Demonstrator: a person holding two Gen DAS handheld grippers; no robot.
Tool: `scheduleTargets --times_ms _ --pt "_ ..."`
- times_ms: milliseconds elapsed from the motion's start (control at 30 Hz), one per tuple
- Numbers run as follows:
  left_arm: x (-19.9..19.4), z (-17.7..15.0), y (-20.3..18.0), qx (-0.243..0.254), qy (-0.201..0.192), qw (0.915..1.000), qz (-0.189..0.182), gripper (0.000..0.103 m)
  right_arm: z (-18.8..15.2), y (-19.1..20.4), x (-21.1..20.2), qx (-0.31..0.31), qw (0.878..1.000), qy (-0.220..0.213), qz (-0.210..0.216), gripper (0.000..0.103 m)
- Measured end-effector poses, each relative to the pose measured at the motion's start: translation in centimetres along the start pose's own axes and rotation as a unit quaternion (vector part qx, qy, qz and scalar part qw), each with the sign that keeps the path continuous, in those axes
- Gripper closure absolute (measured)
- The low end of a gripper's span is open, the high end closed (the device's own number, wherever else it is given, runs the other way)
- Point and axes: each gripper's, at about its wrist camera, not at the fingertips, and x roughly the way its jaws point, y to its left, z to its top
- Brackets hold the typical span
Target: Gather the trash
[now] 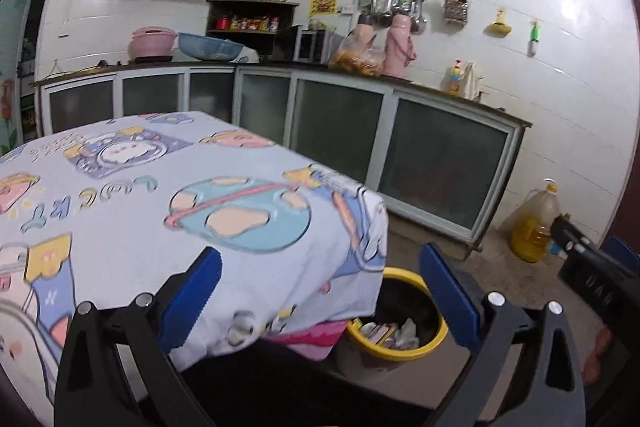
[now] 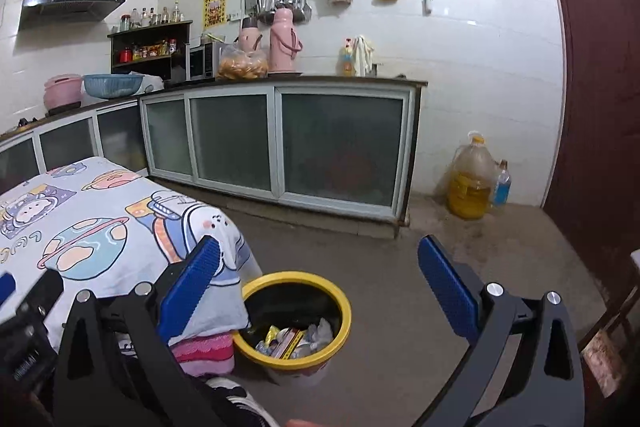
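While both grippers hung wide open and empty, this was how the scene stood:

Left gripper: the left gripper (image 1: 320, 291) had its jaws spread wide with nothing between them, hovering over the corner of the table (image 1: 132, 195).

Right gripper: the right gripper (image 2: 320, 287) was just as wide and just as empty, looking down towards the bin (image 2: 297, 315) at 6 o'clock.

Trash: wrappers and crumpled paper (image 2: 296, 341) lay in the bottom of the bin, which stood on the floor just beside the table corner, at about 5 o'clock in the left view.

Done: judging by the loaded bin and the bare cloth, most or all of the collecting looked finished. No loose trash showed on the table in either view.

Left: possibly nothing, though the near side of the table was out of sight, so I could not rule out a stray piece there.

Hidden: the table's corner overhung part of the bin rim in the left view. What each scrap in the bin was stayed hard to make out. A pink cloth (image 2: 204, 351) peeked from under the table cover, its extent unclear.

Cut off: a shoe (image 2: 236, 397) at the bottom edge of the right view, only partly seen.
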Motion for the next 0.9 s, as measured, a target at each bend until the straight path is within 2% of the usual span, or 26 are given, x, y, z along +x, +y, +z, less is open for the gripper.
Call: scheduleTargets --times_ms 133,200,400,700,900 --pt "-0.1 -1.4 0.0 0.002 0.033 0.9994 -0.013 0.008 -0.7 -0.3 0.6 0.008 1.000 0.023 -0.001 0.008" --pt "-0.3 -2.0 -0.1 0.009 0.041 0.9991 -0.005 0.008 -0.9 -0.4 0.5 0.009 1.000 0.026 -0.001 0.008" --pt "-0.2 -2.3 -0.7 0.022 0.042 0.9987 0.016 0.008 -1.5 0.4 -0.8 -0.011 1.000 0.003 0.005 0.008" --pt "0.3 -2.3 0.7 -0.014 0.061 0.9972 0.040 0.008 -1.4 0.9 -0.8 -0.020 1.000 0.016 -0.008 0.008" --pt "0.4 -2.6 1.2 -0.031 0.072 0.9958 0.048 0.008 -1.6 1.0 -1.1 -0.019 1.000 0.010 0.004 0.008"
